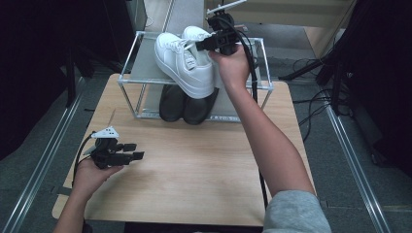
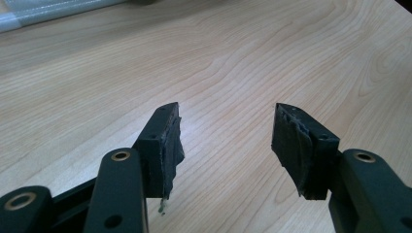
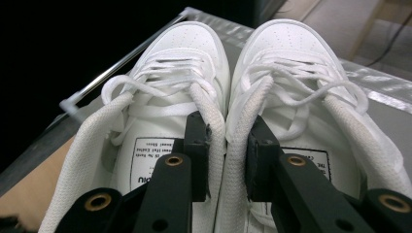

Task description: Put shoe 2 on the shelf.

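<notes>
Two white sneakers [image 3: 228, 97] pinched together (inner collars) by right hand-held gripper [image 3: 227, 160].

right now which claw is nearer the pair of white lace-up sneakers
Right. The right claw is clamped on the touching inner collars of the pair of white lace-up sneakers at the clear-framed rack. The left claw rests open over the wooden table, well apart from them.

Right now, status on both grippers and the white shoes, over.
Right gripper clamped on the inner collars of the white lace-up sneaker pair, held over the clear-framed rack. Left gripper open, empty, over the wooden table. Dark shoes on the rack's lower level.
</notes>
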### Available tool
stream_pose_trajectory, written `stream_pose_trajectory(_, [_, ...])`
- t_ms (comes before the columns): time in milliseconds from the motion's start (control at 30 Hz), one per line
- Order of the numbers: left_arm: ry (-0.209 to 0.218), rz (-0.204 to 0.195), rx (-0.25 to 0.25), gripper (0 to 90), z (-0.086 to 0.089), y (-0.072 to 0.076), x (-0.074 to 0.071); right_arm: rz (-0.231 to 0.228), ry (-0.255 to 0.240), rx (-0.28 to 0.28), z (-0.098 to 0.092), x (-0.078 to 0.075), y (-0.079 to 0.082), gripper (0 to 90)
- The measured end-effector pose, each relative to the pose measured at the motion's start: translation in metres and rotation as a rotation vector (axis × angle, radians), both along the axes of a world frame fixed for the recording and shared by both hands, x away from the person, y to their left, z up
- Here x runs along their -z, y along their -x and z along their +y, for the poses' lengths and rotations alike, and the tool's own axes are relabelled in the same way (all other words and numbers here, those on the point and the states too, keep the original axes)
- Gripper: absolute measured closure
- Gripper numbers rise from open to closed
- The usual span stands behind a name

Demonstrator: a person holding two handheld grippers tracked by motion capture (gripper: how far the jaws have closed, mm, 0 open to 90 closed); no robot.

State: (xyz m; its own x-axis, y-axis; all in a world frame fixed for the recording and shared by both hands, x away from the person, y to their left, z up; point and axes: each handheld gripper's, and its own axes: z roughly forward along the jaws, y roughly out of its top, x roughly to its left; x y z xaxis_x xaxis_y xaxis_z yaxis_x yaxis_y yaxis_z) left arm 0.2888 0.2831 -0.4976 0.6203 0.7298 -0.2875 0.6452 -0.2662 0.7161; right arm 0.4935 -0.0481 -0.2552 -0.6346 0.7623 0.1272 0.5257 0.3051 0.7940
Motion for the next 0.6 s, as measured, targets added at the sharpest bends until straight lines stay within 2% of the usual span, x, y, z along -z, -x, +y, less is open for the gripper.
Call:
stream_pose_trajectory(200, [0.005,0.000,0.019,44.1,-0.005,-0.003,-0.001,-0.034,0.000,0.085,0.017,0.003,-0.013,76.7])
stream_pose_trajectory(233, [0.005,0.000,0.019,44.1,-0.005,-0.003,-0.001,-0.034,0.000,0.085,0.017,0.003,-0.013,76.7])
stream_pose_trajectory(267, [0.008,-0.002,0.026,44.1,-0.007,-0.004,0.000,-0.032,-0.005,0.137,0.026,0.004,-0.018,76.7])
stream_pose_trajectory(400, [0.011,-0.004,0.042,44.1,-0.010,-0.006,-0.001,-0.021,-0.006,0.200,0.037,0.004,-0.024,76.7])
stream_pose_trajectory(467, [0.019,-0.001,0.047,44.1,-0.012,-0.007,-0.001,-0.032,0.008,0.222,0.043,0.004,-0.026,76.7])
stream_pose_trajectory(600, [0.023,-0.003,0.059,44.2,-0.015,-0.008,-0.001,-0.021,-0.013,0.301,0.051,0.006,-0.029,76.5])
